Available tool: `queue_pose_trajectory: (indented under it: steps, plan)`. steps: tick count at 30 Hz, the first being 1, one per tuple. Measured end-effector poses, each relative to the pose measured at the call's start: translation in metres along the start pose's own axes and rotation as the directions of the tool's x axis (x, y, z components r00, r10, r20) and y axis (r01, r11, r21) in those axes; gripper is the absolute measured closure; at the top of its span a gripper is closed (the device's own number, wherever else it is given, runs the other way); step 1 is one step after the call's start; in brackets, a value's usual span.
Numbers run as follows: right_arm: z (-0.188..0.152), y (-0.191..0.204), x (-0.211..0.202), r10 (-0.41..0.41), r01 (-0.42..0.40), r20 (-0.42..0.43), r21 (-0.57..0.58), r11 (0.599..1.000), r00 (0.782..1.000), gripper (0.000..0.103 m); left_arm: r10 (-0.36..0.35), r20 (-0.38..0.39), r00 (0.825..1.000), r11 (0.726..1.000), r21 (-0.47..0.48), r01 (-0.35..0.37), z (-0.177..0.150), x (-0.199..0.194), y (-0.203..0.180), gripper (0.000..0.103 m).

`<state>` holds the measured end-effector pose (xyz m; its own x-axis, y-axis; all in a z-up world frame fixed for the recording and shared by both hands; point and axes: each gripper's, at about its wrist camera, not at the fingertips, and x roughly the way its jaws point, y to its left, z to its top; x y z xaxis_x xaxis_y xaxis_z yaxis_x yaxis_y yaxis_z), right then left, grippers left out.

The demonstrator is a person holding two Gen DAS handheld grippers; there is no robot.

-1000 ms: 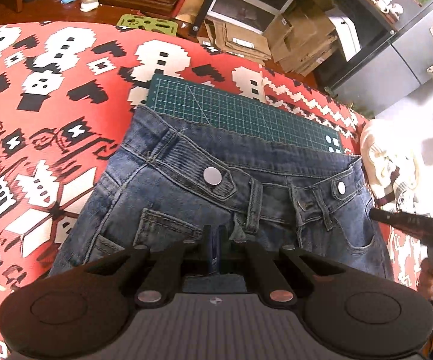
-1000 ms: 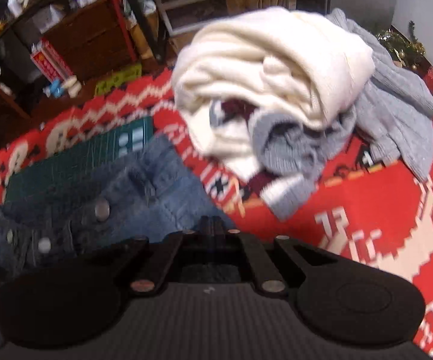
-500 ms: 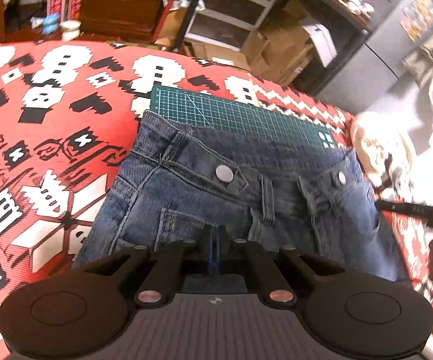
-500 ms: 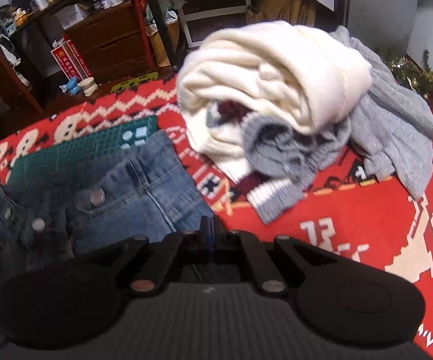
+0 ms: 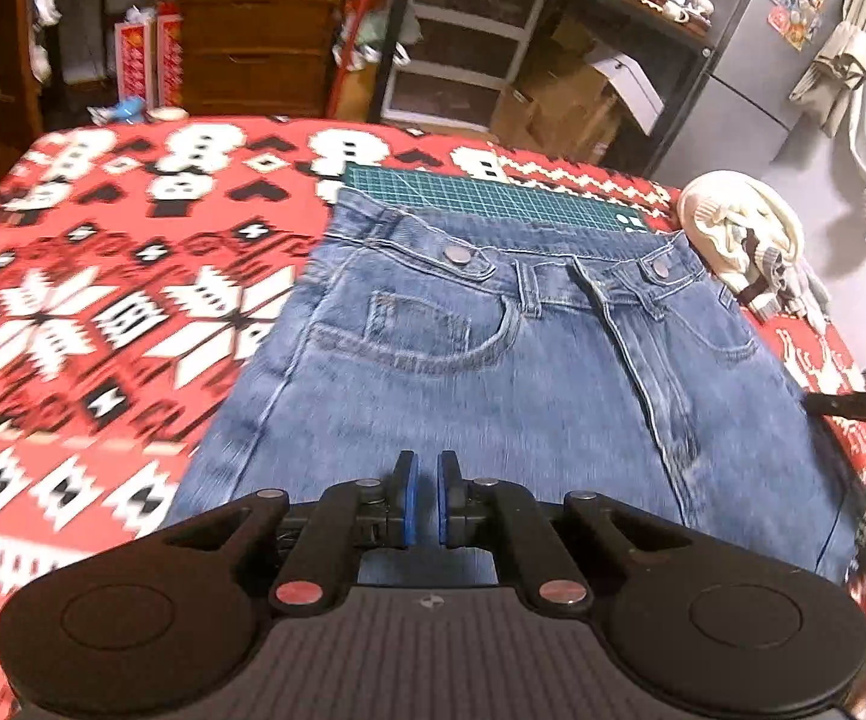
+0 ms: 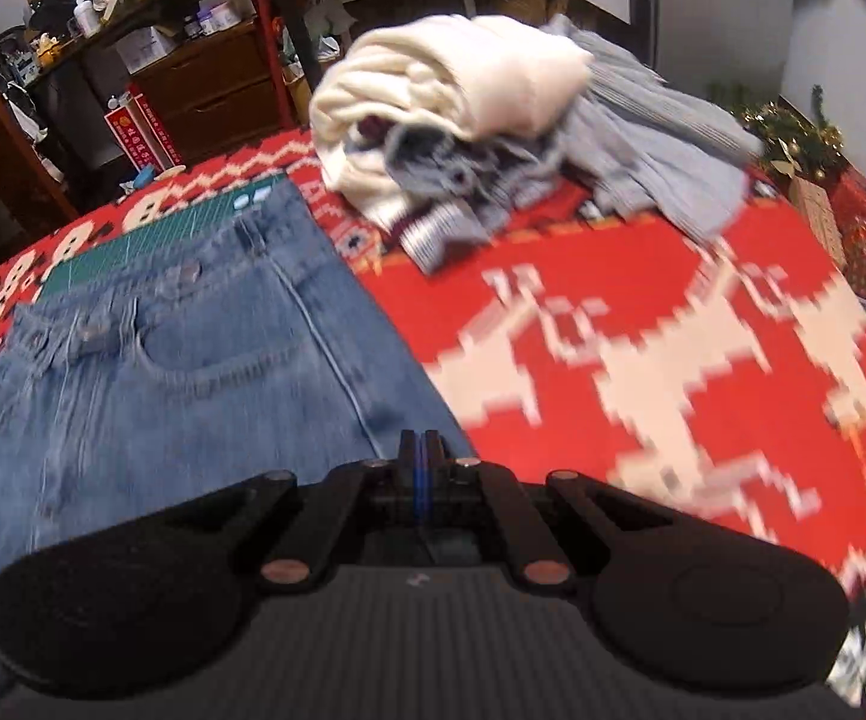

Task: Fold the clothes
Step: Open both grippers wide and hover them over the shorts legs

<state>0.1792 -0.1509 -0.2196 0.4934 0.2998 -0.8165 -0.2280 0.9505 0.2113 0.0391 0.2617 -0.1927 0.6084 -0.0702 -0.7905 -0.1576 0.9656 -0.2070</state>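
Blue jeans (image 5: 493, 372) lie spread front-up on the red patterned cloth (image 5: 103, 300), their waistband at the far side over a green cutting mat (image 5: 493, 198). My left gripper (image 5: 424, 498) hovers over the left thigh area; its blue pads stand a narrow gap apart with nothing between them. In the right wrist view the jeans (image 6: 163, 372) fill the left half. My right gripper (image 6: 420, 468) is shut above their right edge, with no cloth seen in it. One of its black fingers (image 5: 853, 405) pokes in at the left view's right edge.
A heap of a cream sweater (image 6: 451, 72) and grey knitwear (image 6: 661, 144) sits at the far right of the cloth (image 6: 643, 330), beside the waistband. Wooden drawers (image 5: 253, 54), shelving (image 5: 463, 48), cardboard boxes (image 5: 583, 102) and a fridge (image 5: 763, 48) stand beyond the table.
Both grippers have drawn back from the waistband, so more of the jeans shows. The jeans now lie flatter. The left pads have parted slightly; the right stays shut.
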Motion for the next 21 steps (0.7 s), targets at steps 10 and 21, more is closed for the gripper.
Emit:
queue_pose_trajectory:
  steps: [10,21]
  plan:
    - [-0.052,-0.011,-0.059,0.063,-0.059,0.06,-0.063,0.996,0.996,0.093,0.059,0.049,0.997,0.998,0.036,-0.061,-0.025,-0.03,-0.021,0.061]
    - [-0.061,0.084,-0.049,0.124,-0.074,0.169,-0.279,0.957,0.978,0.012,0.127,0.084,0.988,0.98,0.144,-0.138,-0.035,0.003,-0.069,0.03]
